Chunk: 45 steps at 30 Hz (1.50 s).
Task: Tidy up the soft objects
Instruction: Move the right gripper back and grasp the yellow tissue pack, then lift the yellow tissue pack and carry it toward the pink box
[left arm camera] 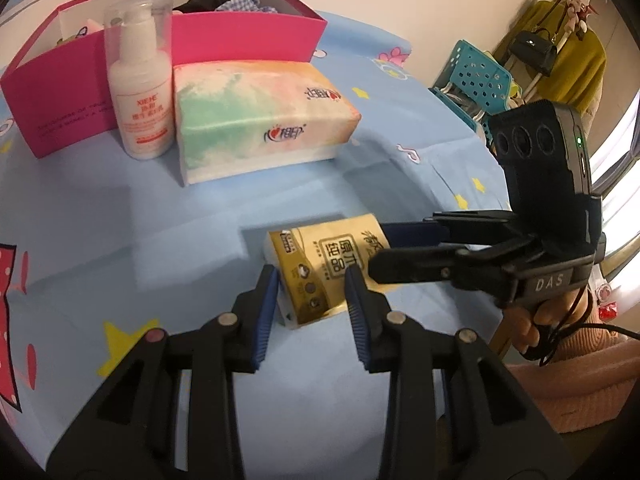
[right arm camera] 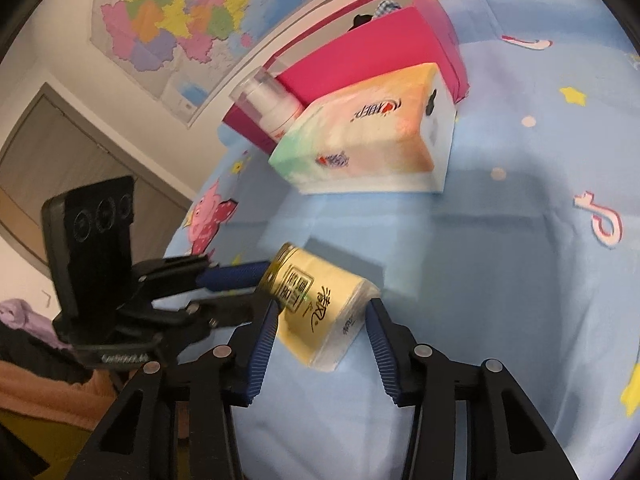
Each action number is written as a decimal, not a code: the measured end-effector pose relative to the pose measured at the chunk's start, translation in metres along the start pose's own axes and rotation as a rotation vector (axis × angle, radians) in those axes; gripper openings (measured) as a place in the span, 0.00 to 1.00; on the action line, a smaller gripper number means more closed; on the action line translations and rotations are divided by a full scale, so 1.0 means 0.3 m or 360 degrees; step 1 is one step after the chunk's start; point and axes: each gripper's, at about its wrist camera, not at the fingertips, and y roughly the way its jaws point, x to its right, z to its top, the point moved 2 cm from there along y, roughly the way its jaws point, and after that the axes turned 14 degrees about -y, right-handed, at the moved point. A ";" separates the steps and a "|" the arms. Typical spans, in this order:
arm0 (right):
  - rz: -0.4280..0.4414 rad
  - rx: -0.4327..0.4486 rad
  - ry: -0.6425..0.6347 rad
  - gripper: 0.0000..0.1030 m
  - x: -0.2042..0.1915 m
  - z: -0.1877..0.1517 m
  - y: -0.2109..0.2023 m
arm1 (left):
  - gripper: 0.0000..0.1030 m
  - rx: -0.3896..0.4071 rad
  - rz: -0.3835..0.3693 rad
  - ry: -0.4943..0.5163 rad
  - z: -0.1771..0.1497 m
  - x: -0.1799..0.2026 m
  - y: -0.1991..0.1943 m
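Two tissue packs: one small yellow pack (left arm camera: 320, 272) between the fingers, one large pastel pack (left arm camera: 260, 120) well beyond the fingertips. One white pump bottle (left arm camera: 138, 92) beside the large pack. One pink box (left arm camera: 100, 68) behind both. Two grippers (left arm camera: 312, 280) (right arm camera: 320, 316).

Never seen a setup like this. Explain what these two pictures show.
There is no robot here. A person holds a two-fingered tool in each hand, and each has a camera looking along its fingers. One picture comes from the left tool, the other from the right tool. On the blue sheet are a small yellow tissue pack, a large tissue pack, a white pump bottle and a pink box with clothes inside. The left tool grips the small yellow tissue pack. The right tool straddles its other end, but it is unclear whether it is pressing.
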 end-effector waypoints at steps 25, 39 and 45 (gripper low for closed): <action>-0.0093 0.0050 -0.0078 0.43 -0.030 0.053 -0.001 | 0.36 0.0067 -0.0018 -0.0092 0.019 0.008 -0.047; -0.0132 0.0012 -0.0085 0.42 -0.016 0.039 0.045 | 0.36 -0.0008 -0.0053 -0.0157 0.015 -0.038 0.000; -0.0133 0.0026 -0.0098 0.38 -0.017 0.052 0.024 | 0.35 0.0015 -0.0063 -0.0149 0.021 -0.024 -0.027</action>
